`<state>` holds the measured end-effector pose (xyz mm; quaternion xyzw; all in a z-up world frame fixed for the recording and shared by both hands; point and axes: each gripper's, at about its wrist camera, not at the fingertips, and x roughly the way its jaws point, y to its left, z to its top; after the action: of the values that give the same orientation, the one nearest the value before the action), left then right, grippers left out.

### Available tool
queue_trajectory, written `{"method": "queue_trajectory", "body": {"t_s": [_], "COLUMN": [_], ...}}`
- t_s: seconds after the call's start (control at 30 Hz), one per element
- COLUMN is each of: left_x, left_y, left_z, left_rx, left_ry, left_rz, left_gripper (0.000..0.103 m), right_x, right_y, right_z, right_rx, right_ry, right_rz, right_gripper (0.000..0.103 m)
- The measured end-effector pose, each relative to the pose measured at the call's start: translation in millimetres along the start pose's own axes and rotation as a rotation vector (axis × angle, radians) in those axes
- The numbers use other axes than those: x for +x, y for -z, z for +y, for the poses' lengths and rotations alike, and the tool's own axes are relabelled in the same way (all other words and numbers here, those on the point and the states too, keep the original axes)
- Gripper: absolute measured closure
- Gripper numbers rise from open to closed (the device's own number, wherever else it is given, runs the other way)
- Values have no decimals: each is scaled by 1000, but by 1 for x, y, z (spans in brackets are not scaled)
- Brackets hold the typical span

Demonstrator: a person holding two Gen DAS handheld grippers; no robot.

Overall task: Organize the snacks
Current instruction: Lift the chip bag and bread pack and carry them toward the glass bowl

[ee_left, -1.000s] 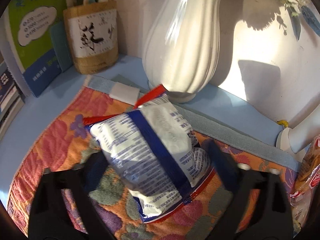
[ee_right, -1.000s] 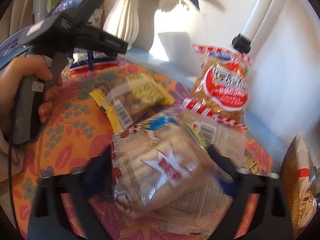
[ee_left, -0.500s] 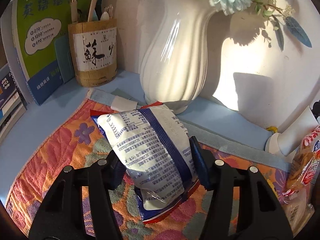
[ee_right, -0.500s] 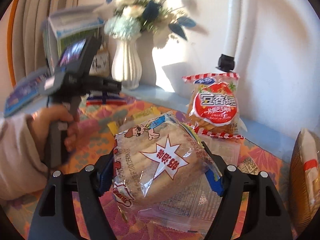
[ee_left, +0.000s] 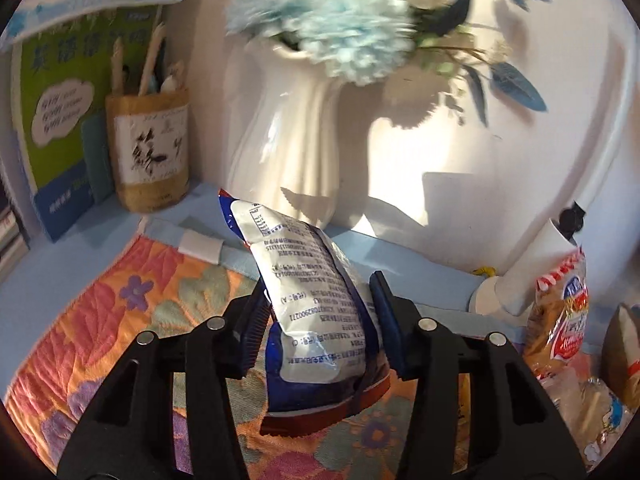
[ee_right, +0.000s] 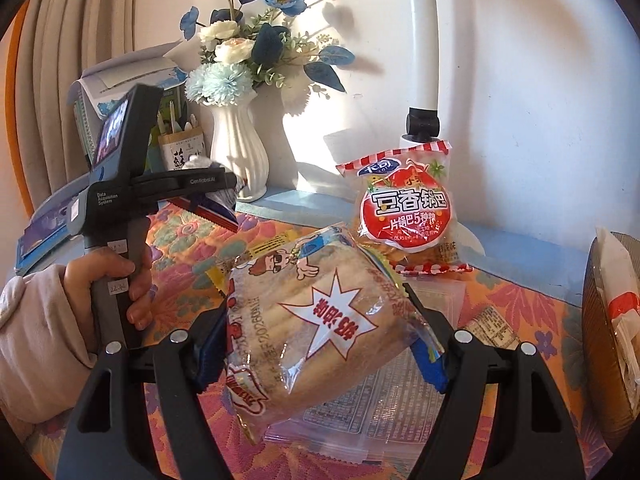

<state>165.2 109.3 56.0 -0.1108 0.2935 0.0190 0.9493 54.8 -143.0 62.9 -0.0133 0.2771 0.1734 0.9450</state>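
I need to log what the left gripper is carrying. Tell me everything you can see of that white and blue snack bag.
The white and blue snack bag is a glossy, crinkled foil-like pouch: white back panel with small black print, blue borders, a red strip along its lower edge. It looks sealed and puffy. It stands tilted, top leaning left toward the white vase, clamped between both pads of the left gripper, above the floral cloth.
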Motion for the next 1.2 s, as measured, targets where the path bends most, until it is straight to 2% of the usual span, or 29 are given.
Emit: {"method": "queue_trajectory", "body": {"t_s": [0.07,0.17,0.43,0.6,0.7,0.83,1.0,1.13,1.2], "left_x": [-6,-14,-38,-66,-83,-108,-146,-155,-144], "left_y": [-2,-4,-7,-9,-12,-14,-5,18,39], "left_z": [13,21,-6,-38,-75,-134,-229,-296,-335], "left_rx": [-68,-91,-8,67,103,144,194,232,283], "left_ry": [29,55,173,259,338,469,682,815,833], "left_rz": [-10,-45,-143,-181,-172,-174,-155,-82,-7], "left_gripper": [54,54,54,54,54,54,54,54,51], "right_x": [0,-1,-10,-29,-55,-98,-148,-162,-156], "right_y": [0,1,3,-7,-24,-48,-65,-61,-46], "right_z": [0,1,0,-16,-39,-89,-174,-244,-280], "right_rx": [3,7,33,108,185,257,354,444,505], "right_ry": [-6,-7,-7,-5,-5,43,180,273,309], "right_rz": [-2,-2,-62,-121,-173,-219,-225,-183,-121], "right_gripper": [29,28,29,29,29,29,29,29,26]}}
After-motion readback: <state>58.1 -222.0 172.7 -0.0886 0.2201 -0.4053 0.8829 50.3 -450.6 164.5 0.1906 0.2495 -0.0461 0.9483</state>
